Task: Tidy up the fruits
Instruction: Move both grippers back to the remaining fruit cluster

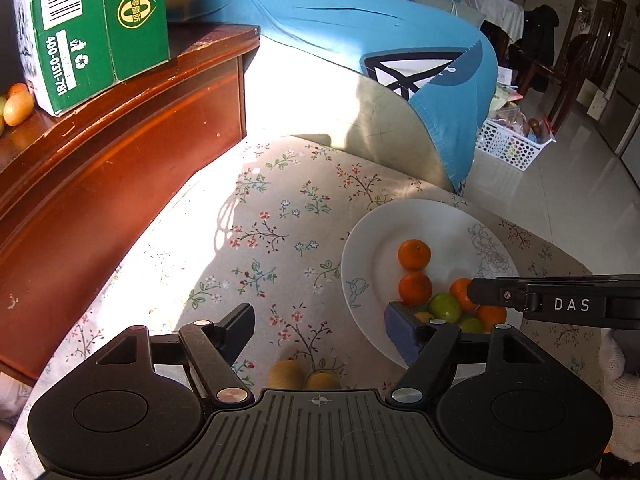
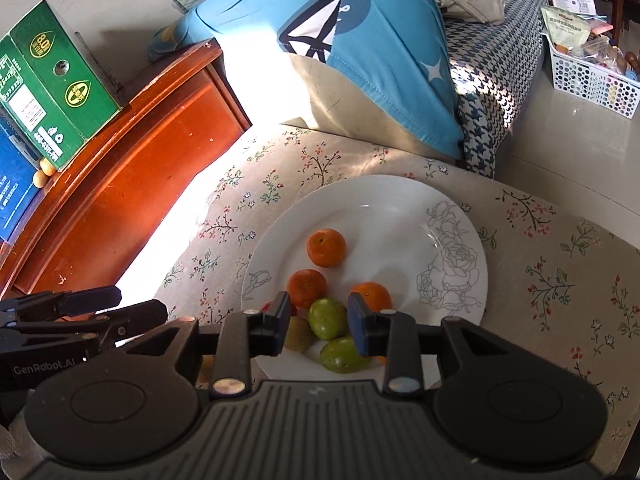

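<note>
Far left, on the red-brown wooden cabinet (image 1: 120,152), a green carton (image 1: 92,28) stands with a few small orange fruits (image 1: 18,106) beside it, well apart from the plate; whether they belong to the job I cannot tell. Next comes the table with its floral cloth (image 1: 260,232), and over it the left tool (image 1: 320,324) hangs with its jaws spread wide and nothing between them. Just below it, two yellowish fruits (image 1: 304,376) lie on the cloth beside the plate's rim, half hidden by the tool body, so these look like work left to do. Further right sits the white plate (image 2: 400,208), already holding the gathered fruit: three tangerines (image 2: 326,247) and two green fruits (image 2: 328,317), with a brownish fruit (image 2: 298,334) tucked against them. The right tool (image 2: 318,322) hovers low over this pile, jaws narrowly parted on either side of a green fruit; its pads do not appear to press on it, so I read it as open and holding nothing. By my judgement most of the fruit is collected, with the two pieces on the cloth remaining.
</note>
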{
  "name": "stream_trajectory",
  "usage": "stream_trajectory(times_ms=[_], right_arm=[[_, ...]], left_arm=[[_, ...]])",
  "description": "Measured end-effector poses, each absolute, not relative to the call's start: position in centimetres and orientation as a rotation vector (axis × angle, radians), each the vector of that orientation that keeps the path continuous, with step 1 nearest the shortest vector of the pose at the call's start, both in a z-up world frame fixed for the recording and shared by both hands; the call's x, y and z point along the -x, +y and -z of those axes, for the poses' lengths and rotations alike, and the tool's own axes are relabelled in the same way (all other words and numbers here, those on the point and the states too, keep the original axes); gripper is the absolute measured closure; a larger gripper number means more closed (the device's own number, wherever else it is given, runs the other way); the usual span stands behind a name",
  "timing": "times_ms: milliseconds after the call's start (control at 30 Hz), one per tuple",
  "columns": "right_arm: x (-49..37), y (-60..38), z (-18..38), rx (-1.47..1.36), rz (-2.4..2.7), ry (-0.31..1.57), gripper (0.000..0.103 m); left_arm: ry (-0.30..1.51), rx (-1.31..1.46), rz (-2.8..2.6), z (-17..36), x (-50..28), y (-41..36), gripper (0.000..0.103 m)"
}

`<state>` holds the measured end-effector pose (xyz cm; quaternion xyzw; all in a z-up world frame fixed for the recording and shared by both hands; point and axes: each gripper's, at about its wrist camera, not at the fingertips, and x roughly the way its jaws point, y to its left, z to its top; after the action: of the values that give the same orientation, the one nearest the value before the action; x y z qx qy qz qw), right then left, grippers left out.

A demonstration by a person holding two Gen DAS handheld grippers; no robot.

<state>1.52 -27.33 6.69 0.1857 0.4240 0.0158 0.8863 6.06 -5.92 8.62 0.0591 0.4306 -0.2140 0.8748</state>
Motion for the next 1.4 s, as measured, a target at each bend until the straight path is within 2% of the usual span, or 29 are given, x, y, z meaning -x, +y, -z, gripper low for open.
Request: stream_trajectory(times_ms=[467,600,1400], right_arm=[[-0.6,-22.6,-5.5,-0.289,-0.164,0.933,0.070],[-0.4,-21.5,-4.9,-0.263,-0.192,0.945,0.070],[-2.8,-16.6,-2.2,-0.181,-0.276,0.981,0.070]], left_arm=[[0.917,-0.127,0.377,-8.3,-5.4,-2.3,0.030],[0.925,-0.139,0.374,-7.9,-5.3,-1.9,0.023],[0.992,-0.223,0.353,-3.9,-4.8,0.9,0.022]])
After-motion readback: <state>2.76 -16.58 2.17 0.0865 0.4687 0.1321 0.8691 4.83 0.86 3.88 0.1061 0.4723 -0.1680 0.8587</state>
